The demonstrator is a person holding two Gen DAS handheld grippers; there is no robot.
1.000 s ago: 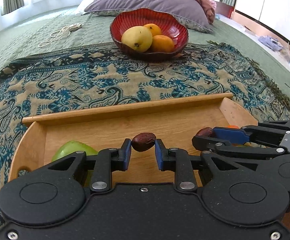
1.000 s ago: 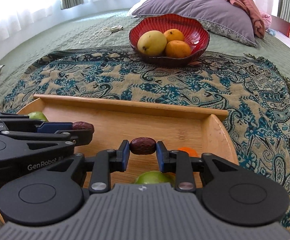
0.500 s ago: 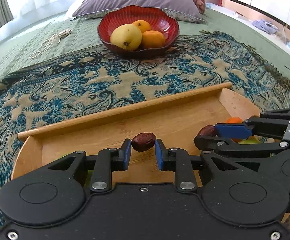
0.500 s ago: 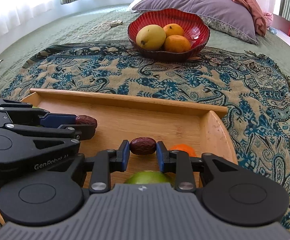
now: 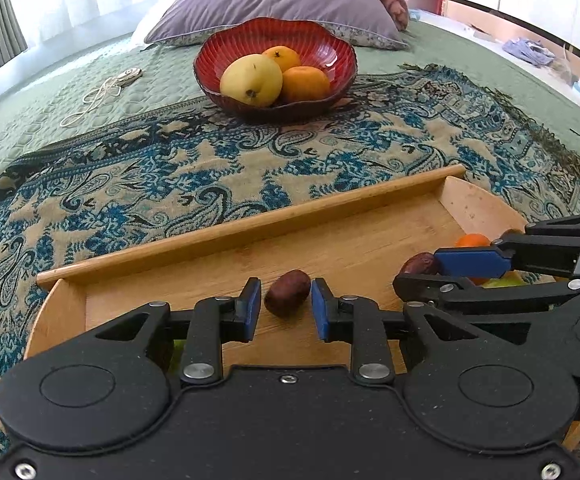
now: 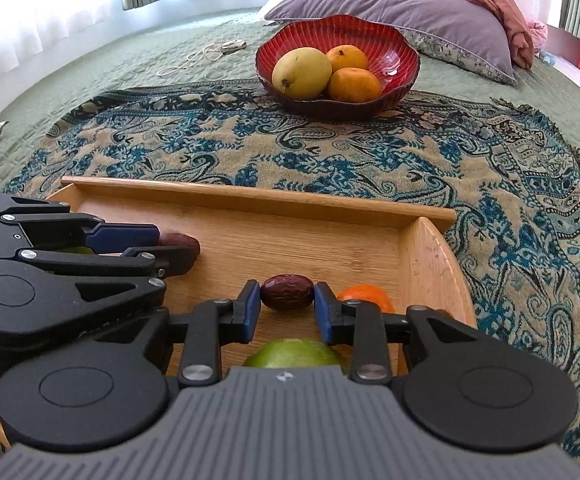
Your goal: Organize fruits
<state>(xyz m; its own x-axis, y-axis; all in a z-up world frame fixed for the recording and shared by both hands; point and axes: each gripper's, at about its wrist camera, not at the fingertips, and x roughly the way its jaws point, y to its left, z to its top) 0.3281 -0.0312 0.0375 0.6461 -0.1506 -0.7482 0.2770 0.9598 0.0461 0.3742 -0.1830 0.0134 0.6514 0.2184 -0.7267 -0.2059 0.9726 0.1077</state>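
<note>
My left gripper (image 5: pixel 285 307) stands over the wooden tray (image 5: pixel 249 222) with its jaws slightly apart; a brown date (image 5: pixel 287 293) lies between them with a gap on each side, tilted. My right gripper (image 6: pixel 285 308) is shut on a second date (image 6: pixel 286 293), held over the tray's right end (image 6: pixel 426 264). It also shows in the left wrist view (image 5: pixel 420 265). A green fruit (image 6: pixel 296 354) and an orange (image 6: pixel 364 295) lie in the tray under the right gripper. A red bowl (image 5: pixel 275 68) with a yellow mango and two oranges stands further back.
The tray sits on a blue paisley cloth (image 5: pixel 209 160) over a green bedspread. A purple pillow (image 5: pixel 277 0) lies behind the bowl. A white cord (image 5: pixel 101 92) lies at the back left.
My left gripper's jaws have opened a little and the date has slipped free and tilted. Both grippers have risen and drawn back slightly over the tray. The right gripper still holds its date.
</note>
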